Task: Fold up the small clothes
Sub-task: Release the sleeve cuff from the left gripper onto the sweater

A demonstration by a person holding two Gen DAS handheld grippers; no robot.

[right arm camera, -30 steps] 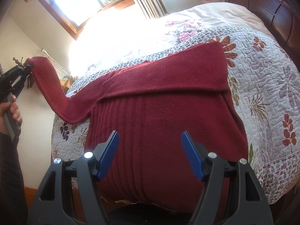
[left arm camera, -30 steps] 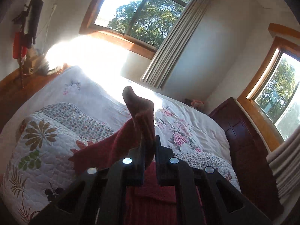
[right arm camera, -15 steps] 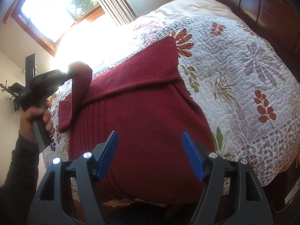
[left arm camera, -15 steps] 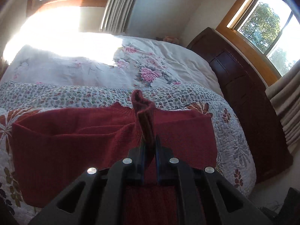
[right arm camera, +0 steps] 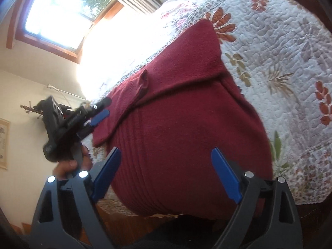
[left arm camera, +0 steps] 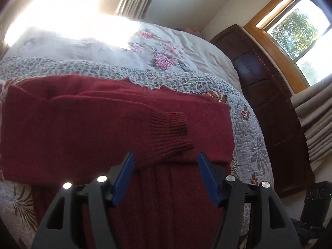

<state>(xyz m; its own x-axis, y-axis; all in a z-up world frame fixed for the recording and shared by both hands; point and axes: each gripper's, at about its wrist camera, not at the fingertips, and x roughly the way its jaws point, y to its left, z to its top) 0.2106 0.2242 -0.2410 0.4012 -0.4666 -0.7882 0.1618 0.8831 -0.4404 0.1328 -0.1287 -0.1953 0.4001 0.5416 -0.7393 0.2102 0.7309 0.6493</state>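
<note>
A dark red sweater (left arm camera: 93, 128) lies spread across the floral quilt (left arm camera: 247, 132) on the bed, its ribbed body running down toward the foot edge nearest the person. One sleeve (left arm camera: 132, 120) is folded across the chest, and its ribbed cuff (left arm camera: 170, 130) rests flat on the knit, free of any grip. The other sleeve lies under it as a broad band reaching toward the dark wooden headboard (left arm camera: 276, 108).

The left gripper (left arm camera: 165, 174) hangs just short of that cuff with its blue pads (left arm camera: 123, 178) spread wide apart and nothing between them. From the right-hand camera the same tool shows at the sweater's left edge (right arm camera: 99, 112), held in a hand (right arm camera: 70, 164) just off the side of the bed, its fingers parted.

The right gripper (right arm camera: 166, 176) is over the sweater's lower hem, close to the foot edge of the bed. Its blue pads (right arm camera: 226, 174) also stand well apart, straddling the ribbed fabric without closing on it; I cannot tell whether they touch the cloth.

Beyond the sweater, toward the far side of the bed, a white cover with pink flowers (left arm camera: 164, 60) lies in strong sunlight from a wood-framed window (right arm camera: 62, 14). Pale curtains (left arm camera: 311, 116) hang beside the headboard.
</note>
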